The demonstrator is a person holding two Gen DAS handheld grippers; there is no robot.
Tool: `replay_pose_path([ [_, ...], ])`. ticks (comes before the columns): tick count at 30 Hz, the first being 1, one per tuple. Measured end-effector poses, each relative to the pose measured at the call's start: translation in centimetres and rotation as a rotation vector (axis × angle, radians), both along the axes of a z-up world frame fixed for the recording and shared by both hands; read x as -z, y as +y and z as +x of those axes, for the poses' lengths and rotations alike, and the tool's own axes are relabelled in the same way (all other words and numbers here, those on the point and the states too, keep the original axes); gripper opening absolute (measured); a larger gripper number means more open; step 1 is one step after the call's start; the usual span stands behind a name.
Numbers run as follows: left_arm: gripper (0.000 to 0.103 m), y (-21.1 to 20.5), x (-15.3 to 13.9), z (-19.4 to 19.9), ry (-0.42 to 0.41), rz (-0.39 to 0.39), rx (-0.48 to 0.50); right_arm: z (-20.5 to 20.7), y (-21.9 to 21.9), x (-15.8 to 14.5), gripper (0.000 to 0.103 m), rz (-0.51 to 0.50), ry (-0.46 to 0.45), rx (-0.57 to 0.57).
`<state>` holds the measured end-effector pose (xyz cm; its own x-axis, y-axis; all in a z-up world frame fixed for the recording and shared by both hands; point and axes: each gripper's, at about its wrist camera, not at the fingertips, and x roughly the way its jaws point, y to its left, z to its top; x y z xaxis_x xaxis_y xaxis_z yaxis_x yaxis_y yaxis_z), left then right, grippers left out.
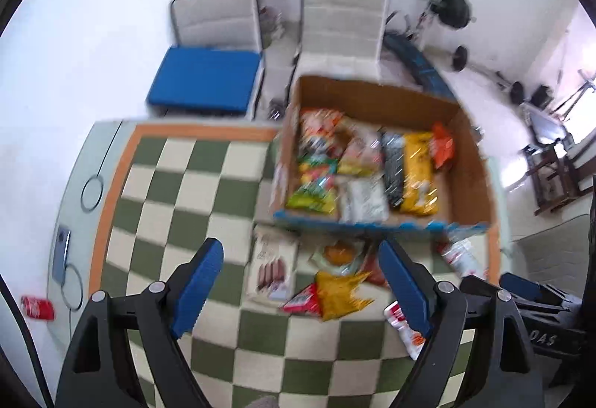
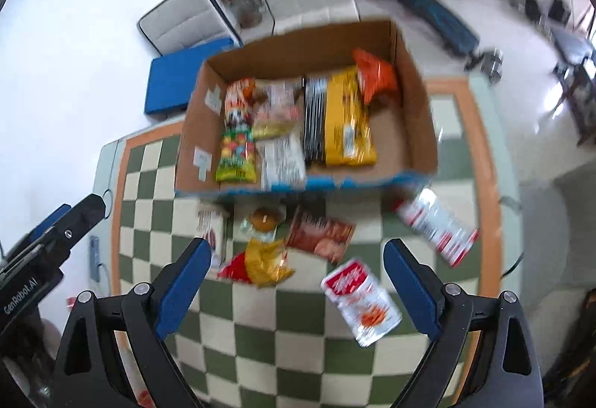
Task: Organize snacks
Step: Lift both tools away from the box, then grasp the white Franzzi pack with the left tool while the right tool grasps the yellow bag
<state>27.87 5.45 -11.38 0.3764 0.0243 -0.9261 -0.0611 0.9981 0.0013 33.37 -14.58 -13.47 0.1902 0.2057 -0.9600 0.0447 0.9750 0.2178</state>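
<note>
A cardboard box (image 1: 473, 162) (image 2: 413, 80) stands on a green-and-cream checked mat (image 1: 178, 184) (image 2: 260, 344) and holds several snack packs in rows. Loose snacks lie on the mat in front of it: a yellow bag (image 1: 341, 292) (image 2: 266, 263), a sausage pack (image 1: 272, 264), a bun (image 2: 263, 218), a red-brown pack (image 2: 320, 233), and two red-and-white pouches (image 2: 363, 300) (image 2: 437, 227). My left gripper (image 1: 301, 287) is open and empty above the loose snacks. My right gripper (image 2: 296, 287) is open and empty above them too.
Two white chairs (image 1: 339, 21) and a blue cushion (image 1: 205, 80) stand behind the table. Weights and a bench (image 2: 428, 9) are beyond. A red can (image 1: 37, 307) lies at the left. The left gripper shows at the left edge of the right wrist view (image 2: 56, 233).
</note>
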Motion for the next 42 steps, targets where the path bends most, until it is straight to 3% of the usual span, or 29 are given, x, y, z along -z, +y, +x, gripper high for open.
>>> replay_pose_path([
  [4, 0.086, 2.4, 4.5, -1.0, 0.092, 0.062, -0.065, -1.2, 0.1, 5.1, 0.096, 0.072, 0.14, 0.015],
  [12, 0.086, 6.4, 12.4, -1.1, 0.262, 0.129, -0.12, -0.9, 5.0, 13.9, 0.094, 0.033, 0.259, -0.07],
  [19, 0.086, 6.5, 17.4, 1.7, 0.356, 0.118, -0.044, 0.0, 8.3, 20.3, 0.075, 0.006, 0.344, -0.1],
  [22, 0.086, 5.7, 18.9, 3.0, 0.383, 0.113, 0.004, 0.0, 9.1, 22.0, 0.057, -0.005, 0.369, -0.128],
  [25, 0.086, 4.5, 20.4, 4.1, 0.421, 0.097, 0.062, -0.3, 8.3, 22.1, 0.052, 0.031, 0.38, -0.089],
  [32, 0.087, 2.4, 22.4, 5.6, 0.456, 0.068, 0.135, -1.9, 3.5, 21.7, 0.052, 0.083, 0.434, 0.052],
  [34, 0.085, 2.0, 22.9, 5.6, 0.459, 0.063, 0.15, -2.2, 2.5, 21.8, 0.057, 0.091, 0.451, 0.085],
  [35, 0.085, 1.9, 23.0, 5.6, 0.454, 0.064, 0.153, -2.3, 2.2, 21.9, 0.067, 0.103, 0.461, 0.102],
  [37, 0.074, 1.9, 23.1, 5.3, 0.448, 0.036, 0.152, -2.4, 1.4, 22.0, 0.079, 0.12, 0.479, 0.131],
  [39, 0.054, 2.2, 23.0, 5.1, 0.447, -0.007, 0.133, -2.5, 1.0, 21.3, 0.079, 0.122, 0.457, 0.146],
  [42, 0.049, 2.4, 22.8, 4.3, 0.447, -0.006, 0.114, -2.6, 1.0, 20.4, 0.079, 0.127, 0.435, 0.148],
])
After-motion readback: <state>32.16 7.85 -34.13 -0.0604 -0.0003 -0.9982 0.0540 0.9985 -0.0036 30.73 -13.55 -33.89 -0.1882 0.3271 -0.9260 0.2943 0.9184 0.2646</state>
